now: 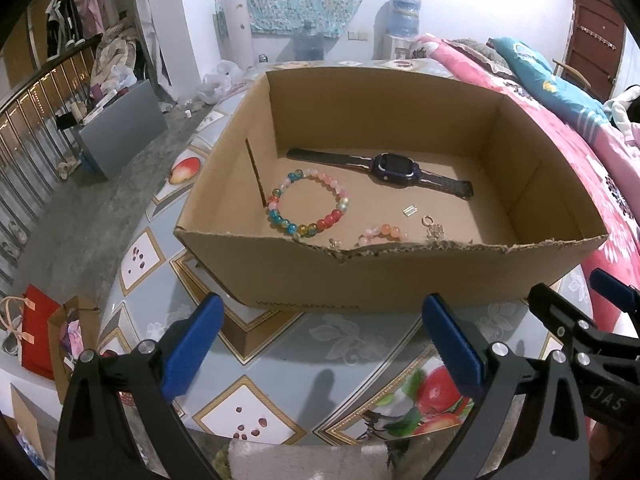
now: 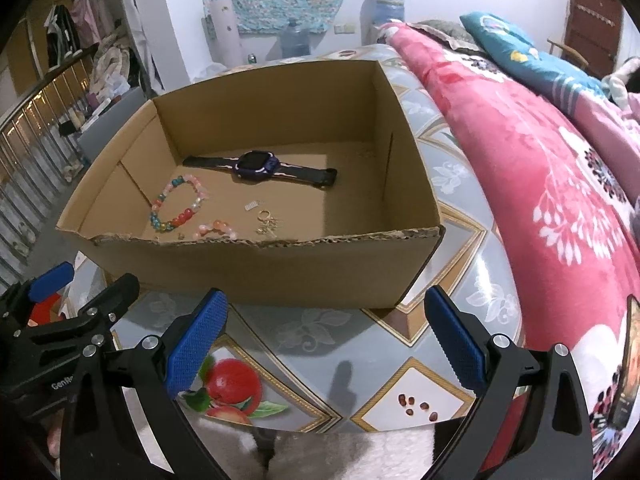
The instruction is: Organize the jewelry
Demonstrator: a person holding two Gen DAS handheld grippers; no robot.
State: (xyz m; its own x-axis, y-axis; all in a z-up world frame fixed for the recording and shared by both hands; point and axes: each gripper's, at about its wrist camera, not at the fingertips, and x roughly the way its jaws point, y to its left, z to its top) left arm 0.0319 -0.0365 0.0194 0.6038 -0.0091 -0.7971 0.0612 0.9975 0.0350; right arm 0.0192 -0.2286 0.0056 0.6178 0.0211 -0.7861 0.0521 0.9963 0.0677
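An open cardboard box [image 1: 400, 280] [image 2: 280, 272] stands on the patterned table. Inside lie a dark smartwatch [image 1: 390, 167] [image 2: 256, 165], a multicoloured bead bracelet [image 1: 309, 208] [image 2: 178, 204], a smaller pink bead bracelet [image 1: 382, 234] [image 2: 216, 229], a small silver clasp [image 1: 410, 211] [image 2: 252, 206] and gold earrings [image 1: 432, 228] [image 2: 268, 222]. My left gripper [image 1: 324, 344] is open and empty, just before the box's near wall. My right gripper [image 2: 326, 340] is open and empty, beside it on the right.
The table [image 1: 344, 344] [image 2: 340, 344] has a fruit-patterned cover. A pink floral blanket [image 2: 540, 168] [image 1: 600, 184] lies right of the box. A railing [image 1: 28, 128], a grey board [image 1: 120, 132] and red bags [image 1: 36, 332] are on the left.
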